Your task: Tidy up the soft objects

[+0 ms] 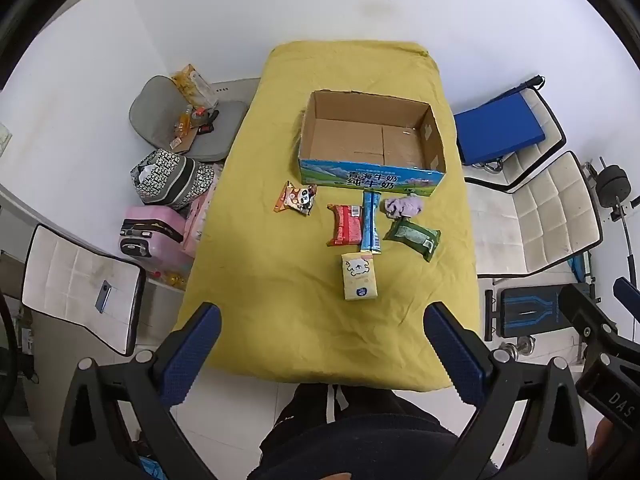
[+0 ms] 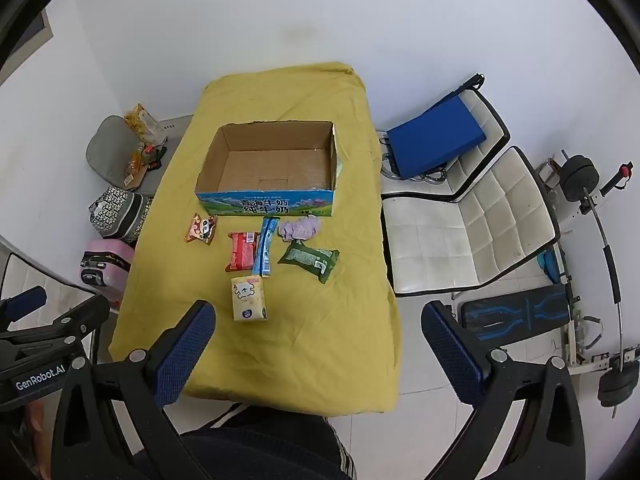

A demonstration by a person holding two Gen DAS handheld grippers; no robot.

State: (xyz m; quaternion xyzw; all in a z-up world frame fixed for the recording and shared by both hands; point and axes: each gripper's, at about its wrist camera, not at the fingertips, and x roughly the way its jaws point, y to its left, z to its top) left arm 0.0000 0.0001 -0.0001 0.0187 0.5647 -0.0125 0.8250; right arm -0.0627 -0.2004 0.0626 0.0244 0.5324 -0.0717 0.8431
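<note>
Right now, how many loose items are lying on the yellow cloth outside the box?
6, all in front of the box: panda snack at left, red packet, blue stick pack, purple cloth, green pack at right, tissue pack nearest. None looks hidden.

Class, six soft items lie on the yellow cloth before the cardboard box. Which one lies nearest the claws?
The pale yellow tissue pack with a cartoon print lies nearest. The other five items sit farther back, closer to the open cardboard box.

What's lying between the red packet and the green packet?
In both wrist views, the long blue packet lies between the red packet and the green packet, right beside the red one, with bare yellow cloth before the green one.
</note>
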